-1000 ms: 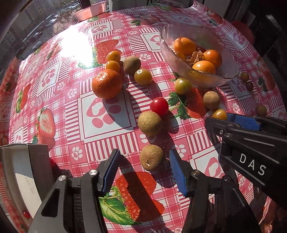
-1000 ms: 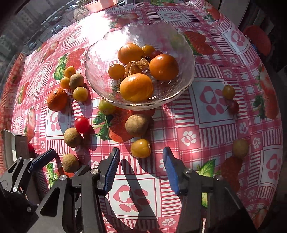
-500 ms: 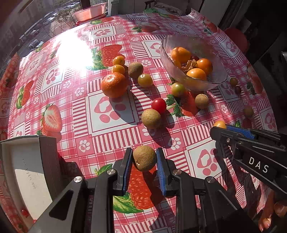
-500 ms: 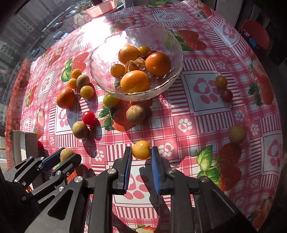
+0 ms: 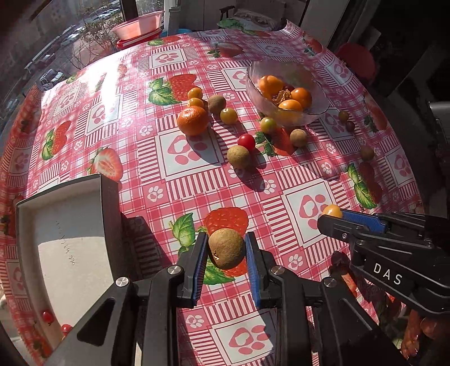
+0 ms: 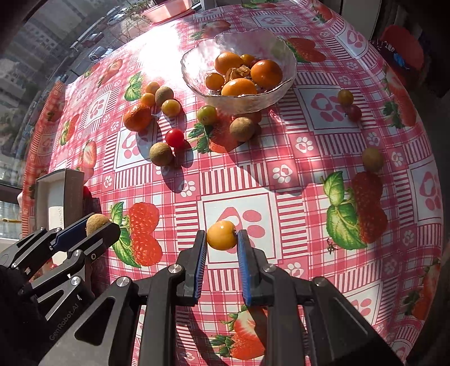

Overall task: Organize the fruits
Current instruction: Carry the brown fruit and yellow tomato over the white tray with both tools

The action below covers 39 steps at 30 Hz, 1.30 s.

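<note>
My left gripper [image 5: 225, 247] is shut on a brown longan [image 5: 226, 248] and holds it above the tablecloth. It also shows in the right wrist view [image 6: 97, 222]. My right gripper [image 6: 221, 239] is shut on a small yellow-orange fruit [image 6: 221, 235], seen too in the left wrist view [image 5: 332, 210]. A glass bowl [image 6: 284, 53] with several orange fruits stands at the far side. Loose fruits lie in front of it: a tangerine [image 5: 193, 120], a red cherry tomato [image 5: 246, 140], longans [image 5: 238, 156].
A white open box [image 5: 64, 225] stands at the left, with small red tomatoes [image 5: 47, 316] at its near end. More small fruits [image 6: 372, 159] lie at the right of the round table. A pink basin [image 5: 137, 25] stands beyond the far edge.
Both grippers closed on their fruits, then lifted and pulled back toward me, so the bowl and loose fruits now look farther away. The white box has come further into view.
</note>
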### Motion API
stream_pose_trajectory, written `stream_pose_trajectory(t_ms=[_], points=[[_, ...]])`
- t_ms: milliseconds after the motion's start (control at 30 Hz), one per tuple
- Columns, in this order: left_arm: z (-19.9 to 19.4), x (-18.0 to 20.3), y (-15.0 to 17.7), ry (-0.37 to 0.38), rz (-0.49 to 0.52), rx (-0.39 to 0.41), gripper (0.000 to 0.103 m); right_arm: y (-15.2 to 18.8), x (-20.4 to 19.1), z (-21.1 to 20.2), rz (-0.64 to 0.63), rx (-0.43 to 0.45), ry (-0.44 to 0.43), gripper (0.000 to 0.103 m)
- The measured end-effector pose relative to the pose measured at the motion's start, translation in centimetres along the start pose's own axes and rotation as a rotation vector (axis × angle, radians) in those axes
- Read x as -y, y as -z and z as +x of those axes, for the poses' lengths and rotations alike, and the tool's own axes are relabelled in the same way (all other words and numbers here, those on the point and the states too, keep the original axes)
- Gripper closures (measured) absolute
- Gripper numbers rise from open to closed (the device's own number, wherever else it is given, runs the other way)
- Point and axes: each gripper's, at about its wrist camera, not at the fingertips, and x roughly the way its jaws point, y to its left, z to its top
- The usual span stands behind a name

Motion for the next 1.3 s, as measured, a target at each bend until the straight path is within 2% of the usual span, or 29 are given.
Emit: stream_pose_trajectory(t_ms=[300, 667, 1300], points=[[-2.2, -1.8, 2.9, 0.005, -0.026, -0.008, 0.075, 2.8, -2.2, -1.2, -0.014, -0.018, -0.010, 0.080], [-5.1, -6.3, 5.3, -0.015, -0.085, 0.018, 0.075, 3.8, -6.5, -2.3, -0.074, -0.014, -0.021, 0.080], [-7.0, -16.1, 9.4, -0.093, -0.239, 0.030, 0.075, 3.7, -17.8, -1.8, -0.253, -0.034, -0.064, 0.080]])
